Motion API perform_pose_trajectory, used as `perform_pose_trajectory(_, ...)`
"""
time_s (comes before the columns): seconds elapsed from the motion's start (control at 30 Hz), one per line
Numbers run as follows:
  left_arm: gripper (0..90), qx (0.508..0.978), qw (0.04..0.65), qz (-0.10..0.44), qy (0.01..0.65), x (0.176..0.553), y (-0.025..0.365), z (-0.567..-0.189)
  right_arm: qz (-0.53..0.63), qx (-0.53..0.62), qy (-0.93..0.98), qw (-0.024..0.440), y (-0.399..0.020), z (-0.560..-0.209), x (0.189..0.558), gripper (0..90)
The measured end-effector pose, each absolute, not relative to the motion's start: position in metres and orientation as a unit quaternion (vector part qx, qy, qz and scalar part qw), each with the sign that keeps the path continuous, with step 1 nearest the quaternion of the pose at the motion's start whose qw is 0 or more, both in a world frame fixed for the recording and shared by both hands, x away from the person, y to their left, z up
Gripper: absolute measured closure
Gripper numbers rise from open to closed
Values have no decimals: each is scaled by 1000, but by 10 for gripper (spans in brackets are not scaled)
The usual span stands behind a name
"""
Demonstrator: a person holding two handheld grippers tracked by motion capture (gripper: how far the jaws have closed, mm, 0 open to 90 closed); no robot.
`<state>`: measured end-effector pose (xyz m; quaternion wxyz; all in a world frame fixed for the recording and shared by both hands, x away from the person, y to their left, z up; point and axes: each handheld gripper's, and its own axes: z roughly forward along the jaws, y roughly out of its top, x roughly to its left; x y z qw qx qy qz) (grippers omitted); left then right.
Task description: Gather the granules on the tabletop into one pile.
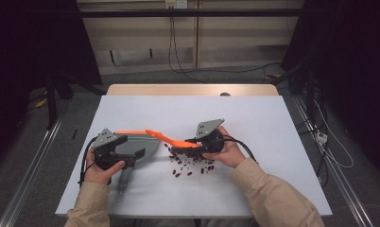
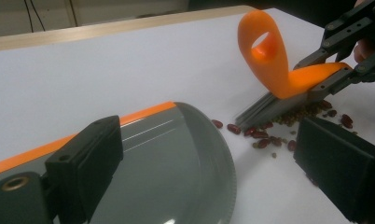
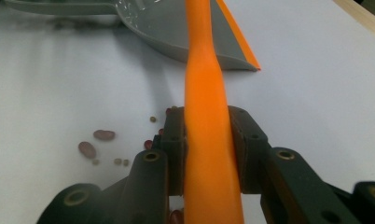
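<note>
One brush, one dustpan, a scatter of beans

One orange brush (image 1: 171, 138), one grey dustpan (image 1: 136, 144) and two claws on one tabletop (image 1: 254, 118); the red beans (image 1: 190, 165) are too many and small to count.

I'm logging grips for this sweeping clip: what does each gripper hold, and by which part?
The right gripper clamps the orange-handled brush on its handle. The left gripper is at the grey dustpan; whether it grips cannot be told.

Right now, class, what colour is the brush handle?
Orange; the brush handle shows best in the right gripper view.

Dustpan (image 2: 176, 158) handle behind left hand-held gripper (image 2: 213, 172)
</note>
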<state>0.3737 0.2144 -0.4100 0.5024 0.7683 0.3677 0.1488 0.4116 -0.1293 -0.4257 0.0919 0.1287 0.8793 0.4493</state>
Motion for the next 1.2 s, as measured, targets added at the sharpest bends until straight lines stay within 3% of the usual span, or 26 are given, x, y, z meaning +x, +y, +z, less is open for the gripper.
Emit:
perform_pose_trajectory(0.37,82,768,502,149,368,374,215,-410,478,153,858,109,-136,-416,420,711)
perform_pose_trajectory(0.7,82,770,500,147,369,375,215,-410,470,156,860,119,-104,-417,445,712)
perform_pose_trajectory(0.93,82,768,501,145,371,376,218,-411,456,135,875,90,-88,-427,450,711)
perform_pose_trajectory(1.2,82,767,502,145,373,376,218,-412,452,112,882,74,-101,-424,434,712)
